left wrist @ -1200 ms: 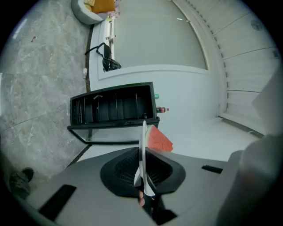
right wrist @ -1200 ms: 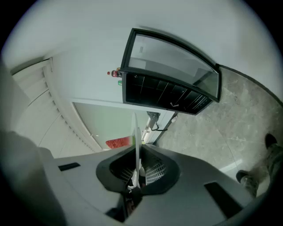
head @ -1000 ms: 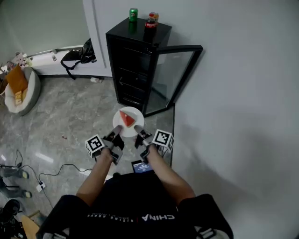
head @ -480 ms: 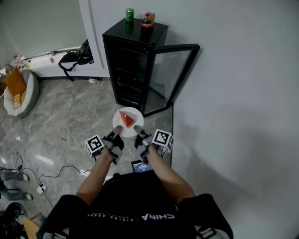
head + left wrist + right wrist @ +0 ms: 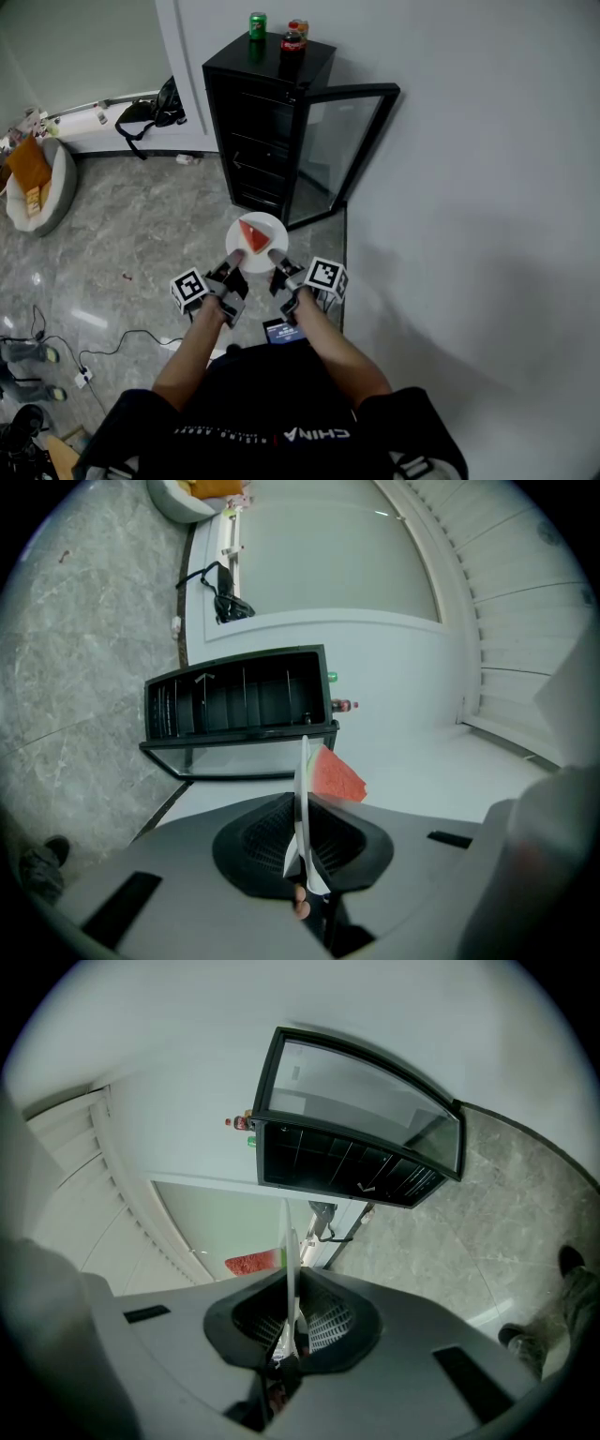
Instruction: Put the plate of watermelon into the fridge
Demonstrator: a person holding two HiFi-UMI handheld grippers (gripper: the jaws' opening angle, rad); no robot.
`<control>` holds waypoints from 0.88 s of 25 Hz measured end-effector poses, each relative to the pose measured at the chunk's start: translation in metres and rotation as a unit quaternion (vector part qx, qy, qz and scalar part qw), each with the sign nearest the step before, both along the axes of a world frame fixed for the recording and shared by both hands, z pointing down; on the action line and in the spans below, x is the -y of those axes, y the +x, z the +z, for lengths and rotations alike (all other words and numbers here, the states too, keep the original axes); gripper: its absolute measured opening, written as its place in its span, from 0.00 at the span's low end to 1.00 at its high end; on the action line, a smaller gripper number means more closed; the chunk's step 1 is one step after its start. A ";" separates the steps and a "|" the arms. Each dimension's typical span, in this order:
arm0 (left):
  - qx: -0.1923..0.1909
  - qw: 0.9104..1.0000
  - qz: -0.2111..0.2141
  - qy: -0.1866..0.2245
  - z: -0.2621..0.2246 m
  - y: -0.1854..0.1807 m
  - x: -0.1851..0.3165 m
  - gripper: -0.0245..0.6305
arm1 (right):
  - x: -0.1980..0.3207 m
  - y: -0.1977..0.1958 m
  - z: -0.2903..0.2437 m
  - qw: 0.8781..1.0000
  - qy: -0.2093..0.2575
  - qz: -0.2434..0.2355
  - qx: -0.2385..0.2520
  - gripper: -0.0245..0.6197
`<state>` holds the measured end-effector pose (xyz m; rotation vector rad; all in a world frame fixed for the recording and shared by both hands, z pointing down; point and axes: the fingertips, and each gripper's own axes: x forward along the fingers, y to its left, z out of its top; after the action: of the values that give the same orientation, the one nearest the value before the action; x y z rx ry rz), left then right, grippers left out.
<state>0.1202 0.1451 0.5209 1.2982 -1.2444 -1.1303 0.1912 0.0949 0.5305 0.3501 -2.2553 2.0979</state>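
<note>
In the head view, your left hand-held gripper [image 5: 232,264] and right hand-held gripper [image 5: 277,261] hold the white plate [image 5: 273,232] with 1 watermelon wedge [image 5: 252,234] over the floor [image 5: 141,225], near the open black fridge [image 5: 258,131]. In the left gripper view, the jaws pinch the plate's rim. In the right gripper view, the jaws pinch its other side.

Bright, even light; glare on the glossy grey marble floor [image 5: 89,317] left of the left hand-held gripper [image 5: 233,257]; fisheye edges darken.

fridge [image 5: 265,131] mouth open ahead; glass door [image 5: 343,148] jutting at right
</note>
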 end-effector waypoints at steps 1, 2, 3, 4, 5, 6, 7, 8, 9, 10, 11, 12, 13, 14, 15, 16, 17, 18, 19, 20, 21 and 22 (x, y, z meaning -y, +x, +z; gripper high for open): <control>0.000 1.000 0.000 0.000 0.001 0.001 0.001 0.09 | 0.001 0.001 0.001 1.000 0.000 0.000 0.000 0.09; 0.000 1.000 0.000 0.000 0.001 0.001 0.002 0.09 | 0.002 0.001 0.001 1.000 0.000 0.000 0.000 0.09; 0.000 1.000 0.000 0.001 0.002 0.002 0.003 0.09 | 0.003 0.002 0.002 1.000 0.000 -0.001 0.000 0.09; -0.001 1.000 -0.001 0.001 0.002 0.002 0.004 0.09 | 0.004 0.002 0.003 1.000 -0.001 -0.002 0.000 0.09; -0.002 1.000 -0.001 0.000 0.002 0.003 0.005 0.09 | 0.005 0.003 0.003 1.000 -0.001 -0.002 0.000 0.09; -0.002 1.000 -0.002 -0.001 0.003 0.004 0.006 0.09 | 0.007 0.003 0.004 1.000 -0.001 -0.003 0.000 0.09; -0.001 1.000 -0.003 -0.002 0.003 0.005 0.007 0.09 | 0.007 0.004 0.004 1.000 -0.002 -0.004 0.000 0.09; 0.000 1.000 -0.004 -0.003 0.004 0.006 0.008 0.09 | 0.008 0.006 0.004 1.000 -0.002 -0.005 0.001 0.09; 0.001 1.000 -0.004 -0.004 0.004 0.008 0.009 0.09 | 0.010 0.007 0.005 1.000 -0.002 -0.006 0.001 0.09; 0.001 1.000 -0.005 -0.005 0.005 0.010 0.011 0.09 | 0.012 0.009 0.006 1.000 -0.002 -0.008 0.001 0.09; -0.001 1.000 -0.006 -0.005 0.005 0.012 0.013 0.09 | 0.014 0.011 0.007 1.000 -0.002 -0.009 0.001 0.09; -0.002 1.000 -0.008 -0.005 0.006 0.014 0.016 0.09 | 0.017 0.012 0.008 1.000 -0.003 -0.011 0.001 0.09; -0.002 1.000 -0.009 -0.006 0.007 0.016 0.019 0.09 | 0.021 0.014 0.009 1.000 -0.004 -0.012 0.002 0.09; -0.001 1.000 -0.011 -0.007 0.008 0.018 0.023 0.09 | 0.025 0.017 0.010 1.000 -0.004 -0.014 0.001 0.09; 0.001 1.000 -0.013 -0.009 0.009 0.021 0.027 0.09 | 0.029 0.020 0.010 1.000 -0.004 -0.016 0.001 0.09; 0.002 1.000 -0.015 -0.010 0.009 0.025 0.030 0.09 | 0.032 0.024 0.010 1.000 -0.003 -0.018 0.000 0.09; 0.004 1.000 -0.017 -0.010 0.009 0.030 0.032 0.09 | 0.035 0.028 0.010 1.000 -0.002 -0.021 0.000 0.09; 0.005 1.000 -0.020 -0.011 0.009 0.034 0.034 0.09 | 0.038 0.031 0.010 1.000 -0.002 -0.024 0.001 0.09; 0.008 1.000 -0.023 -0.011 0.009 0.038 0.036 0.09 | 0.040 0.034 0.010 1.000 -0.003 -0.028 0.002 0.09; 0.009 1.000 -0.026 -0.011 0.009 0.041 0.038 0.09 | 0.041 0.037 0.011 0.999 -0.005 -0.032 0.003 0.09; 0.009 0.999 -0.030 -0.012 0.010 0.042 0.039 0.09 | 0.043 0.038 0.011 0.999 -0.008 -0.037 0.003 0.09; 0.007 0.999 -0.035 -0.013 0.010 0.044 0.040 0.09 | 0.044 0.039 0.012 0.999 -0.010 -0.040 0.003 0.09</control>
<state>0.1637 0.1047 0.5312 1.2534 -1.3183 -1.1522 0.2300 0.0504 0.5425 0.2467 -2.2099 2.0845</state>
